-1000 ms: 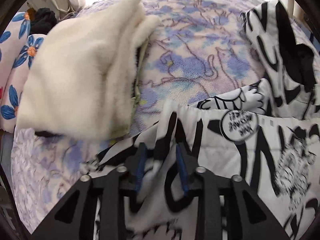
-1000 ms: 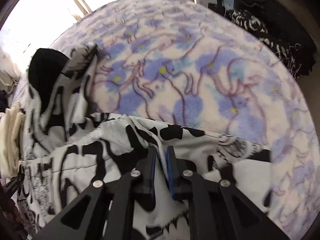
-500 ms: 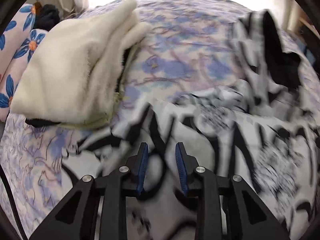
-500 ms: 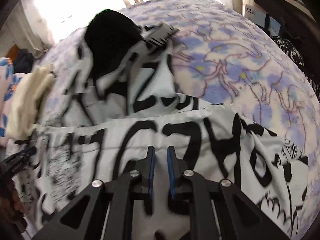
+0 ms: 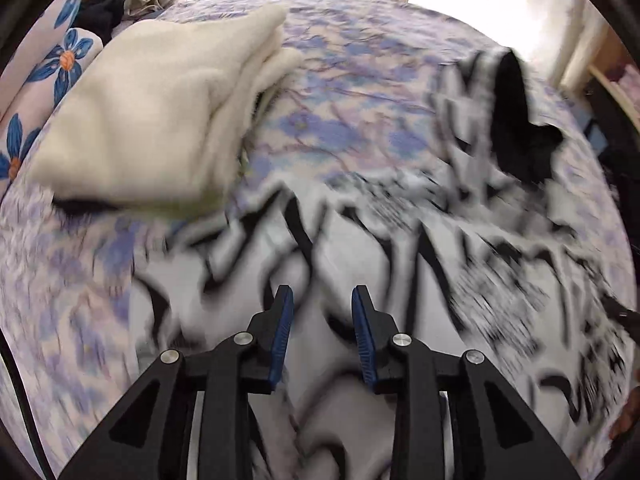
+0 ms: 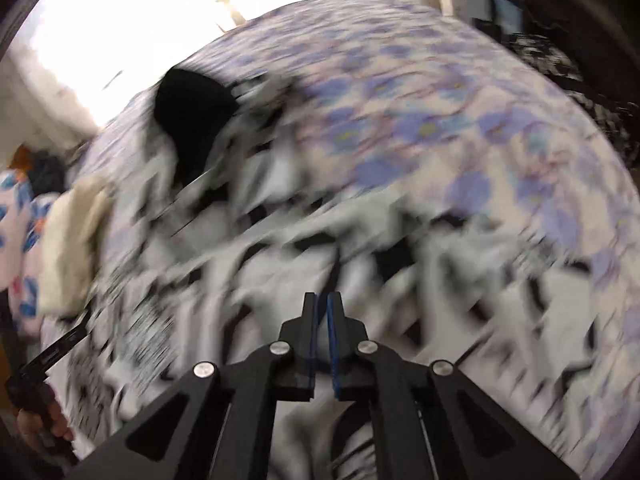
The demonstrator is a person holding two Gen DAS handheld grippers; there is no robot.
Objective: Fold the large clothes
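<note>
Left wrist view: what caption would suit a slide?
Left gripper over a black-and-white printed garment on a floral blanket, beside folded cream fleece.

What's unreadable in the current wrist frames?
- Print on the black and white garment: smeared by motion blur in both wrist views.
- Left gripper grip: cloth lies between the jaws, but blur hides whether the pads press it.
- Right gripper: jaws almost together; blur hides any cloth between them.
- Dark clothes behind the cream blanket: too small, cut by the lens edge.
</note>
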